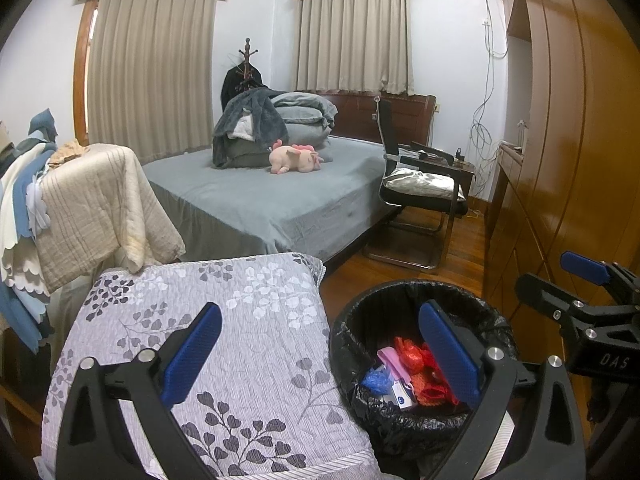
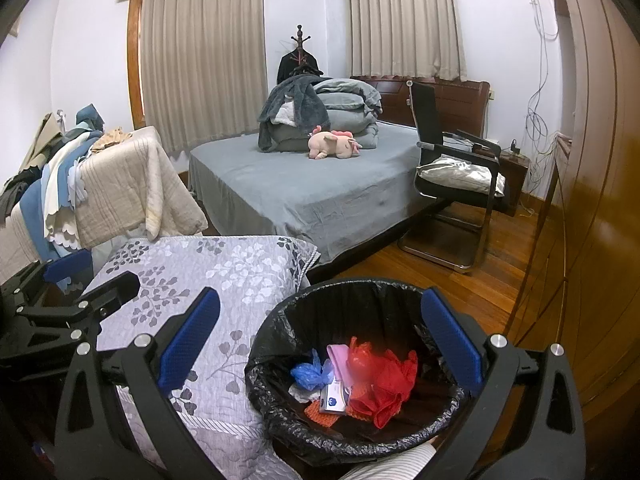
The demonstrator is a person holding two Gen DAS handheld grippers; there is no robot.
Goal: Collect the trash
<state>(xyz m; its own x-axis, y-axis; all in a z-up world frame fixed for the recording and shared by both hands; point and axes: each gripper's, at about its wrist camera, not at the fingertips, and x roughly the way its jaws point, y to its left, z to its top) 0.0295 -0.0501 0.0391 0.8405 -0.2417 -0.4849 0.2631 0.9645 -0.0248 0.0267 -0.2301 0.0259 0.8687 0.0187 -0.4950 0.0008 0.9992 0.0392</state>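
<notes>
Both grippers hang with their blue-padded fingers spread wide and nothing between them. Seen from its own camera, the left gripper (image 1: pixel 320 354) straddles the boundary between a floral quilt (image 1: pixel 208 344) and the trash bin (image 1: pixel 416 360): its left finger sits over the quilt, its right finger over the bin's mouth. The right gripper (image 2: pixel 320 344) is more squarely over the bin (image 2: pixel 360 372), its right finger near the bin's far-right rim and its left finger over the quilt's edge just beside the bin. Each gripper also shows at the edge of the other's view, on the side away from the quilt for the right one.

Inside the bin, lined with a black plastic bag, the collected trash lies below the finger tips and apart from them: a crumpled red plastic bag (image 2: pixel 384 380), a small blue bag (image 2: pixel 310 372) to its left, a pink strip (image 2: pixel 340 360) between them, and a white card with a blue mark (image 2: pixel 334 400) nearer the camera.

Beyond the bin stands a bed with a grey cover (image 2: pixel 304 188), bearing a pink plush toy (image 2: pixel 334 145) and stacked bedding. A black chair (image 2: pixel 456 176) stands on the wooden floor behind and right of the bin; a wooden wardrobe (image 2: pixel 592 200) rises at the bin's right.
</notes>
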